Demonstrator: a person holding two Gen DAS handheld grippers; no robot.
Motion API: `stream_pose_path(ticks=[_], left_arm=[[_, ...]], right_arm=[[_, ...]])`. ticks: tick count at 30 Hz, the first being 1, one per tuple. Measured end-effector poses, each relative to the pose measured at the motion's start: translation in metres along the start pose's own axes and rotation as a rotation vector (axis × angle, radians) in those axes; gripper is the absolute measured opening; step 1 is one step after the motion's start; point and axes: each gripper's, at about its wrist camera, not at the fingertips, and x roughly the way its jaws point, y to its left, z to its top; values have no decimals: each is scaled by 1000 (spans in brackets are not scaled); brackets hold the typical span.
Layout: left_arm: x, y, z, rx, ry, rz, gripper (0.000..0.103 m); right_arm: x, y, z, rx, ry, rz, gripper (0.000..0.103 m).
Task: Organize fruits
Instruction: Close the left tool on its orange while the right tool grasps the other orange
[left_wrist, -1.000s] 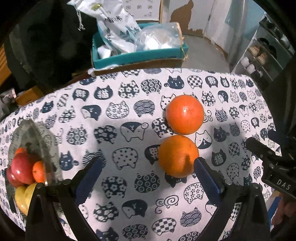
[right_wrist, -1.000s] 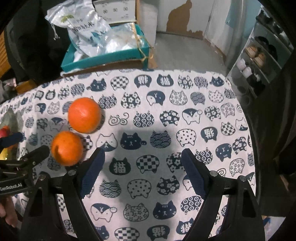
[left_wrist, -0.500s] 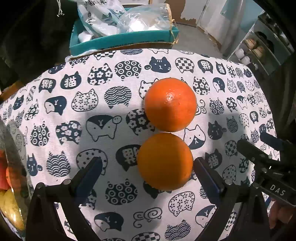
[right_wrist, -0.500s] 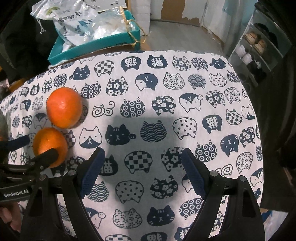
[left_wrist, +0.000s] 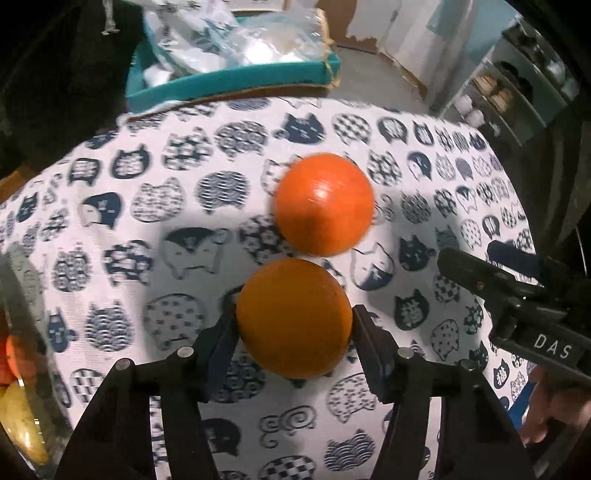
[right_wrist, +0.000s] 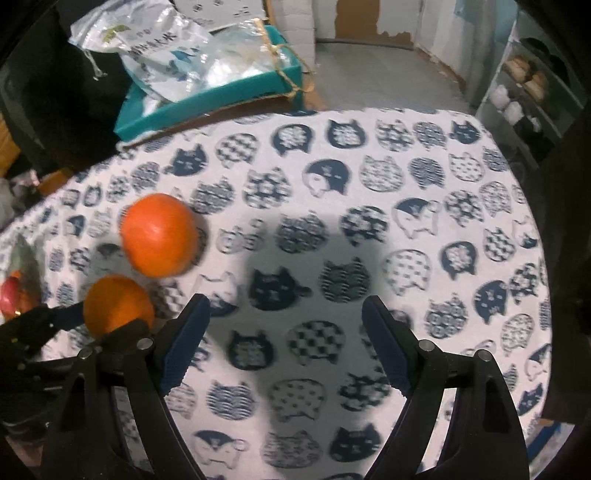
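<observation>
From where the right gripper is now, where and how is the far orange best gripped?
Grip the far orange across its widest middle, coming from above with one finger on each side. It is round, so lower holds may slip. Keep the right gripper off the near orange touching it.

near orange (left_wrist: 293, 319): round, smooth, matte orange skin; lower centre of the left wrist view, pressed between two dark pads, one on each side; on the cat-print cloth.
far orange (left_wrist: 324, 204): rounder, glossier, a small highlight on top, slightly blurred; centre of frame, just above the near one, touching or nearly so.
bowl fruit (left_wrist: 16, 384): red, orange and yellow pieces, lower left edge.
</observation>
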Motion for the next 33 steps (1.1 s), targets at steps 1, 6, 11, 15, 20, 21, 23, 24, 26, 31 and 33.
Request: stream_pose_path(ticks=[1, 6, 11, 15, 20, 21, 23, 24, 26, 31, 33], left_arm=[[-3, 6, 0, -12, -6, 2, 62], [-17, 36, 6, -58, -45, 55, 62], [-25, 62, 9, -116, -62, 68, 62], [-30, 71, 10, -103, -85, 110, 62], [-31, 82, 11, -121, -87, 121, 62], [-32, 84, 11, -123, -87, 122, 62], [-32, 87, 10, -128, -87, 124, 62], [-33, 88, 10, -129, -86, 124, 62], [-34, 89, 9, -130, -87, 120, 62], [-39, 90, 9, -129, -96, 115, 62], [-41, 91, 9, -129, -100, 114, 62]], right_arm=[[0, 4, 2, -4, -3, 14, 84], [3, 27, 11, -35, -14, 66, 84], [10, 54, 20, -92, -17, 105, 84], [20, 71, 27, -137, -3, 107, 84], [38, 88, 32, -173, 20, 99, 84], [42, 89, 32, -177, 27, 93, 84], [49, 93, 34, -183, 35, 79, 84], [52, 94, 34, -182, 33, 78, 84], [55, 95, 34, -184, 32, 85, 82], [59, 92, 31, -172, 27, 87, 69], [59, 92, 31, -175, 21, 85, 67]])
